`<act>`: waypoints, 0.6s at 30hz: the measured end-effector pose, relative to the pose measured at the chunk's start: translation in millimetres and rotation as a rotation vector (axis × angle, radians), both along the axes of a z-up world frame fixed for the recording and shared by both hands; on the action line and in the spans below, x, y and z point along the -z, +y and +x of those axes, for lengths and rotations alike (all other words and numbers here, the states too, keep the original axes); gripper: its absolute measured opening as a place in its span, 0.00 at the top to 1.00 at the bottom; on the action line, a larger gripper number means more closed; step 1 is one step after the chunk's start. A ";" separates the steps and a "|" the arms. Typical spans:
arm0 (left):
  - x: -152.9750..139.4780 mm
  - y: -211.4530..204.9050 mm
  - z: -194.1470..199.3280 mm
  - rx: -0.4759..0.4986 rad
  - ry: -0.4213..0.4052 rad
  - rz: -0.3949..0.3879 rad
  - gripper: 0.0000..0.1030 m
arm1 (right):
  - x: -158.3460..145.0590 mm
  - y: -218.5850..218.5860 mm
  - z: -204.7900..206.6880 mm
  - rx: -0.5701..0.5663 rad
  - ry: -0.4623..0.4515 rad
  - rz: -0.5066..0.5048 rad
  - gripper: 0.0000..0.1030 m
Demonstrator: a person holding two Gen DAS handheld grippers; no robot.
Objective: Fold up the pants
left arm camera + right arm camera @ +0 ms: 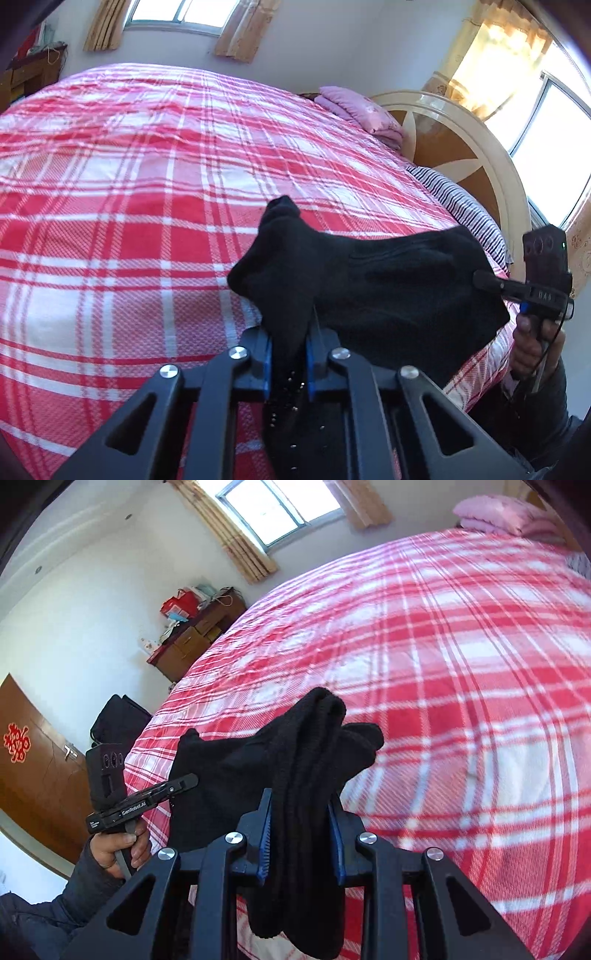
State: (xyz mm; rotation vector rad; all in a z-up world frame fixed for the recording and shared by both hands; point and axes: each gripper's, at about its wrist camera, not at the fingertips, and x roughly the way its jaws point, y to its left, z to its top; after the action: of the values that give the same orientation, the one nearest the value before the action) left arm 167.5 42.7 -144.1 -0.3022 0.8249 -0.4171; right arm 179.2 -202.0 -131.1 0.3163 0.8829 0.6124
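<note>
We hold black pants (369,280) stretched between two handheld grippers, just above the near edge of a bed (129,166) covered in a red and white plaid sheet. Our left gripper (290,354) has its blue pads clamped on a bunched fold of the cloth, with the rest spreading away to the right. Our right gripper (301,834) is likewise clamped on a thicker bundle of the same pants (295,775), which poke up past the jaws and hang down below them. In each view the other hand and its gripper show at the cloth's far corner. A pink folded blanket (360,110) and a striped pillow (461,203) lie well apart at the headboard end.

We judge this to be the lift before laying the pants out. To do it well, we should keep both grips firm, hold the two hands level with each other, draw the cloth gently taut so no creases form, and lower it onto the open bed with the edges lined up.
</note>
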 end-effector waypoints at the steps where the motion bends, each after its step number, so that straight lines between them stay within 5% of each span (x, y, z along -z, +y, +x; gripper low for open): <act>1: -2.8 4.2 -2.0 -0.004 -0.006 0.003 0.87 | -4.7 5.3 5.2 -0.010 -0.009 -0.009 0.74; 18: -40.8 92.4 -12.8 -0.267 -0.138 0.115 0.87 | -47.3 138.9 77.8 -0.204 -0.113 -0.072 0.74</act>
State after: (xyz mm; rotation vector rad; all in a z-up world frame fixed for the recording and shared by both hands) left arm 154.7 135.1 -103.3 -0.2690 0.6598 -0.1386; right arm 257.0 -63.1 -83.8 0.1258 0.8316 0.7782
